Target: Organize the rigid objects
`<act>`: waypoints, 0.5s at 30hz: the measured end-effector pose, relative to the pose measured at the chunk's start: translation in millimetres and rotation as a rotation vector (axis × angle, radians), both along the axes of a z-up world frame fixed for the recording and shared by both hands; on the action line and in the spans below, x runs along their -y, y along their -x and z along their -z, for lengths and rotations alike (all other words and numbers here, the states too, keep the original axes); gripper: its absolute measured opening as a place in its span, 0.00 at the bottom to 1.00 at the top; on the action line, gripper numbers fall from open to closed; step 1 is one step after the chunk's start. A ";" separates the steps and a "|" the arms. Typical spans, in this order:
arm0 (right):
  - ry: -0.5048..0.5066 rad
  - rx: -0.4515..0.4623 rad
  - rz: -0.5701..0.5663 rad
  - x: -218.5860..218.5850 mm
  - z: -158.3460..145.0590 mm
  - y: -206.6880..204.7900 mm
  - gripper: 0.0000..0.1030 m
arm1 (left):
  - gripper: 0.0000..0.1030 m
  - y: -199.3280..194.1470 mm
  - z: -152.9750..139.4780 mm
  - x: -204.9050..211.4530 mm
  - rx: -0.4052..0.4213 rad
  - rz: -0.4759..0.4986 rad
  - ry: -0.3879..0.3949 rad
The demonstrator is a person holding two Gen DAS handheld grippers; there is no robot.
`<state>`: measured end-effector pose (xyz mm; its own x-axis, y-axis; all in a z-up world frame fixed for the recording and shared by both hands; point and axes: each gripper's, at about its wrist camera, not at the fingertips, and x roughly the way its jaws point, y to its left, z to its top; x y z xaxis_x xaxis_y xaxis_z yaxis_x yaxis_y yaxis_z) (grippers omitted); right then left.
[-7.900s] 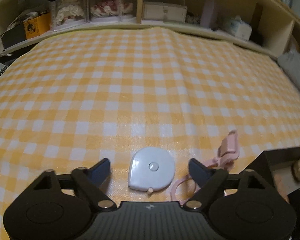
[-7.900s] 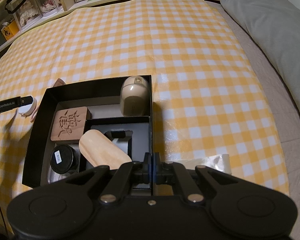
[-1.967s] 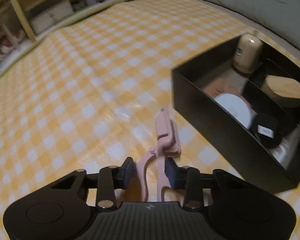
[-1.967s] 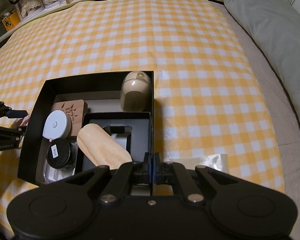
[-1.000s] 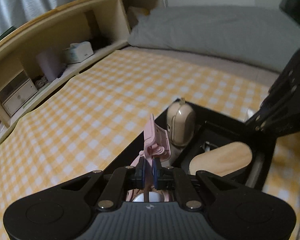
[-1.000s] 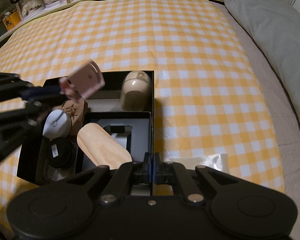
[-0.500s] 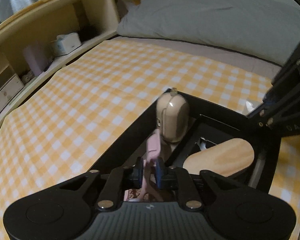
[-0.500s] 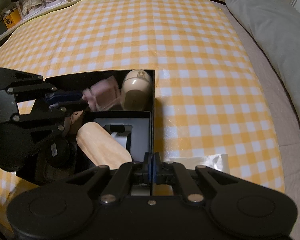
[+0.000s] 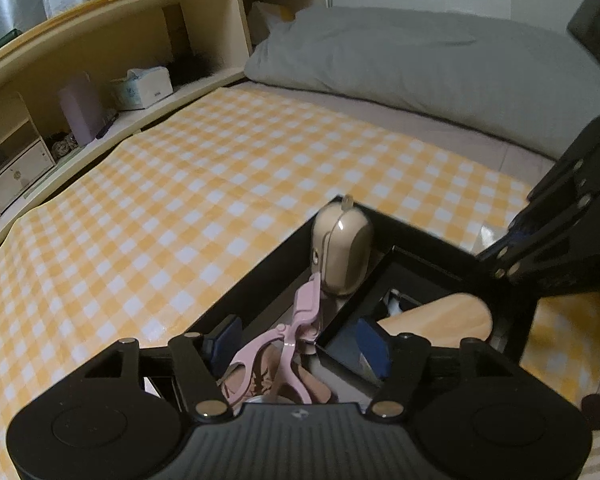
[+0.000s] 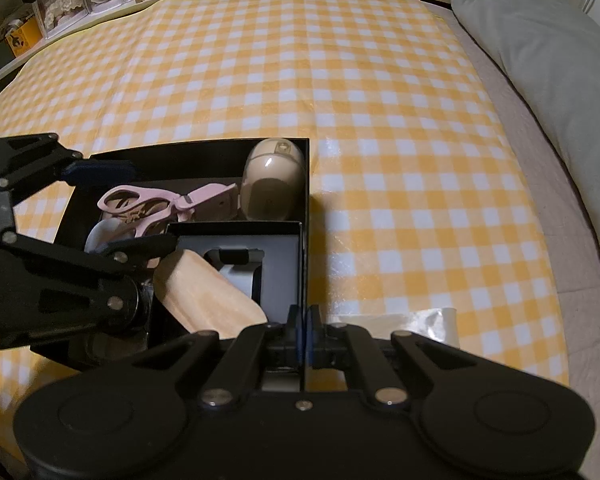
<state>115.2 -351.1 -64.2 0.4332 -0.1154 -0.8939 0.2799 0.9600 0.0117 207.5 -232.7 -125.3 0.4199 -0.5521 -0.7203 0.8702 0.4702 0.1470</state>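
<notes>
Release step: your left gripper is opening, pink scissors lying free in the black box; right gripper pinches its wall; withdraw straight up.

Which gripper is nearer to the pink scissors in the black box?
Left. The left gripper, jaws opening, straddles the pink scissors, which lie loose in the black box. The right gripper is shut at the box's near wall, farther away.
</notes>
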 end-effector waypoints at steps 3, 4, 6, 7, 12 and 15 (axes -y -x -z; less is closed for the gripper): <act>0.000 -0.001 -0.001 0.0 0.9 -0.3 0.03 | 0.70 5.5 -12.5 -3.1 -0.002 -0.010 0.023; 0.000 -0.001 -0.001 0.1 1.2 -0.2 0.03 | 0.72 7.6 -17.2 -4.3 -0.003 -0.019 0.028; -0.001 -0.001 0.000 -0.1 0.7 -0.2 0.03 | 0.76 11.9 -28.0 -7.1 -0.015 -0.039 0.025; -0.001 -0.001 -0.001 -0.1 0.7 -0.3 0.03 | 0.78 14.4 -33.3 -8.9 -0.017 -0.049 0.022; 0.000 -0.001 -0.001 -0.1 0.2 -0.1 0.03 | 0.89 28.1 -60.1 -26.8 -0.037 -0.119 0.029; -0.001 -0.002 0.000 -0.2 0.3 -0.1 0.03 | 0.93 38.7 -75.0 -39.4 -0.056 -0.177 0.046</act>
<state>115.3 -350.9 -64.5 0.4315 -0.1145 -0.8948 0.2797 0.9600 0.0121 168.8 -193.2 -50.3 0.4736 -0.5059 -0.7209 0.7796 0.6217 0.0759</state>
